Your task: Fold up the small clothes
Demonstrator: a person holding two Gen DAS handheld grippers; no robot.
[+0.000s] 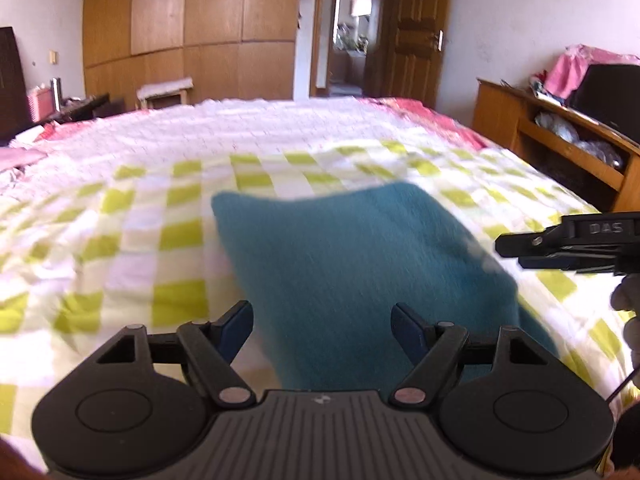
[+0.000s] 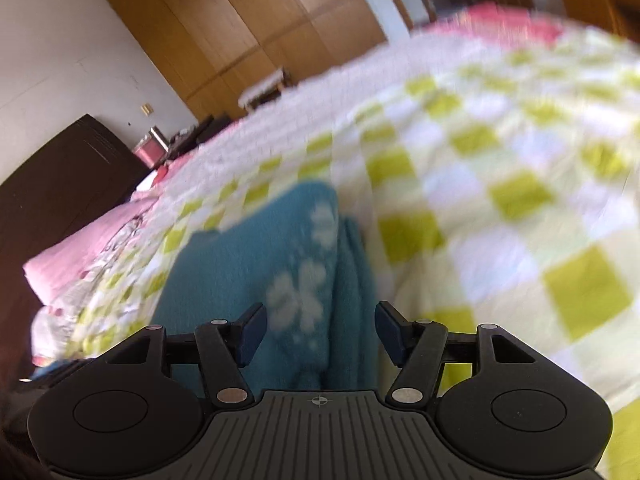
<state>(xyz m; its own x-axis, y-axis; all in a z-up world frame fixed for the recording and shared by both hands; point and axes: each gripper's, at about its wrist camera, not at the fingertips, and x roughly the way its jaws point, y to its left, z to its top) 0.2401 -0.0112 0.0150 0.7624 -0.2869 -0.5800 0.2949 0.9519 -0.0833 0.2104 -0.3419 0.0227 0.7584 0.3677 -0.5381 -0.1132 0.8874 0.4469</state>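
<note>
A teal small garment (image 1: 352,264) lies folded on the green-and-white checked bedspread (image 1: 132,216). My left gripper (image 1: 322,322) hovers over its near edge, jaws wide apart, blue pads clear of the cloth. In the right wrist view the same teal garment (image 2: 280,264) shows a pale flower print and a folded layer along its right side. My right gripper (image 2: 320,322) stands open above it, and its pads do not press the fabric. From the left wrist view the right gripper (image 1: 508,248) comes in from the right edge beside the garment, with a hand (image 1: 628,304) behind it.
A wooden wardrobe (image 1: 192,20) and an open door (image 1: 412,28) stand beyond the bed. A wooden shelf unit (image 1: 560,140) with clutter is at the right. Pink pillows (image 2: 80,248) and a dark headboard (image 2: 60,184) are at the left. The pictures are blurred.
</note>
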